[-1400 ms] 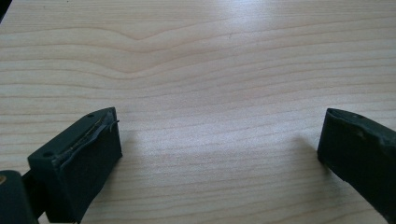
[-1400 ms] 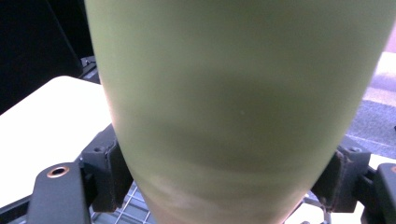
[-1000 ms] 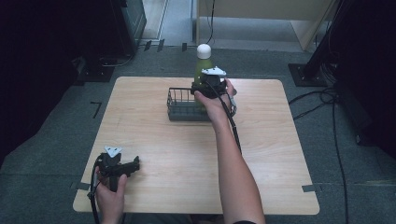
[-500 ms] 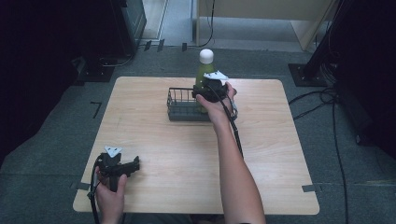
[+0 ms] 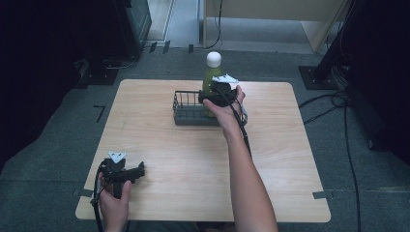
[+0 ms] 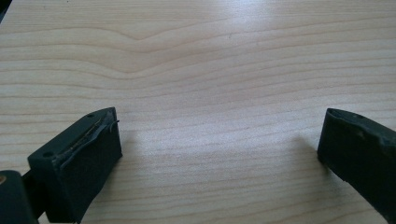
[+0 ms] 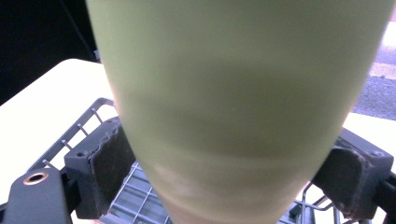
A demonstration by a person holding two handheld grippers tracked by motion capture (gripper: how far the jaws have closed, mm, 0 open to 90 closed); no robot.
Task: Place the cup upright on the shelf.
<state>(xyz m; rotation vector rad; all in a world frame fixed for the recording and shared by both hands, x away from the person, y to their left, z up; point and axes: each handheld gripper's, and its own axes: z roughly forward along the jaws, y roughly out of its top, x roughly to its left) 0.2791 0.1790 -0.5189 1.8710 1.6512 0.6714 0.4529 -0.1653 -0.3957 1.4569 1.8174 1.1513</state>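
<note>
A green bottle (image 5: 211, 73) with a white cap stands upright in the right end of a dark wire basket (image 5: 186, 109) at the back of the table. In the right gripper view the bottle (image 7: 233, 93) rises between the two jaws over the basket's wire floor (image 7: 130, 196). My right gripper (image 5: 209, 99) holds its jaws on either side of the bottle's lower part. They have just been opening, and the pads stand slightly off the bottle's sides. My left gripper (image 5: 140, 170) rests near the front left corner, open (image 6: 219, 154), with bare wood between its jaws.
The wooden table (image 5: 290, 159) lies bare around the basket. Black cables (image 5: 333, 101) run over the grey floor to the right, and dark equipment (image 5: 130, 24) stands behind the table at the left.
The bottle and my right gripper have sunk a little, so the bottle now sits lower in the basket. My left gripper has not moved.
</note>
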